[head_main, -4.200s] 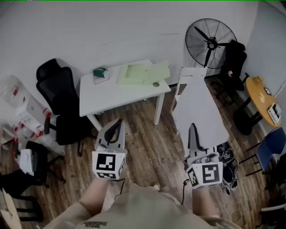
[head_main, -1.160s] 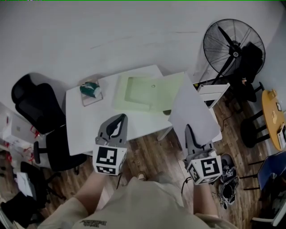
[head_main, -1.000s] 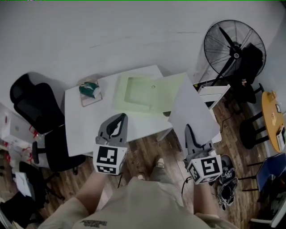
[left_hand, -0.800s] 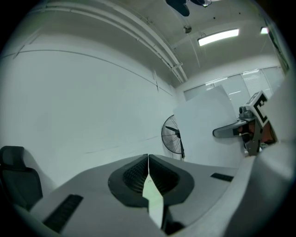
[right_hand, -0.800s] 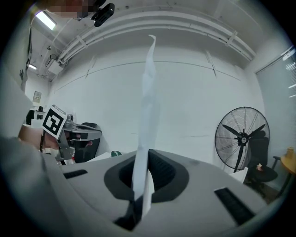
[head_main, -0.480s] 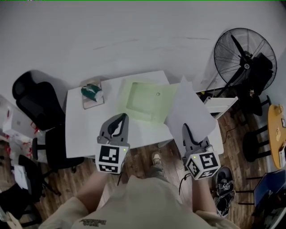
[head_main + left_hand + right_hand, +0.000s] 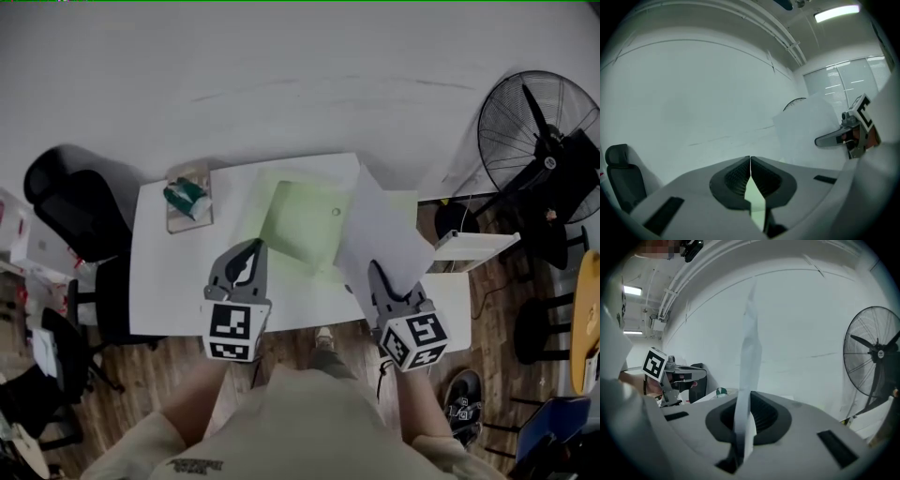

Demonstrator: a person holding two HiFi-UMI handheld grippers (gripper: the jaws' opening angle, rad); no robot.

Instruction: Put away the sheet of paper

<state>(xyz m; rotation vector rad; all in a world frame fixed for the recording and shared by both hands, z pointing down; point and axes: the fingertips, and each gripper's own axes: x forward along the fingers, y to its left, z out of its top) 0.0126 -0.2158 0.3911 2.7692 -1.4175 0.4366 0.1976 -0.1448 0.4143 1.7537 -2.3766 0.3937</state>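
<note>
two grippers over one table. head view: white rectangular table (image 7: 169,281) stands against a plain white wall. on it are a pale green flat folder (image 7: 305,220), lying open, and a small green-and-white pack (image 7: 187,195) on a box at the far left corner. a black office chair (image 7: 70,211) is left of the table. a black round pedestal fan (image 7: 548,159) and a white shelf unit (image 7: 473,246) are to its right, on a wood-plank floor. nothing lies between the grippers and the folder. the left gripper (image 7: 251,246), grey plastic with a marker cube, hovers over the table's near middle. the right gripper (image 7: 373,267) holds the white sheet of paper (image 7: 380,230) by its near edge. the sheet is thin and smooth. its long axis runs away from the person toward the wall, leaning slightly left, and its left side overlaps the folder's right edge in this view.

left gripper view: left gripper (image 7: 750,161) has its ribbed black pads closed tip to tip, with nothing between them. the green folder shows through the gap lower down. the sheet (image 7: 806,131) and right gripper (image 7: 848,133) are off to the right.

right gripper view: right gripper (image 7: 743,420) is clamped tight on the sheet (image 7: 749,357). the sheet shows edge-on as a narrow, slightly bowed strip rising up the frame. the fan (image 7: 874,362) is at right and the left gripper (image 7: 670,376) at left.
</note>
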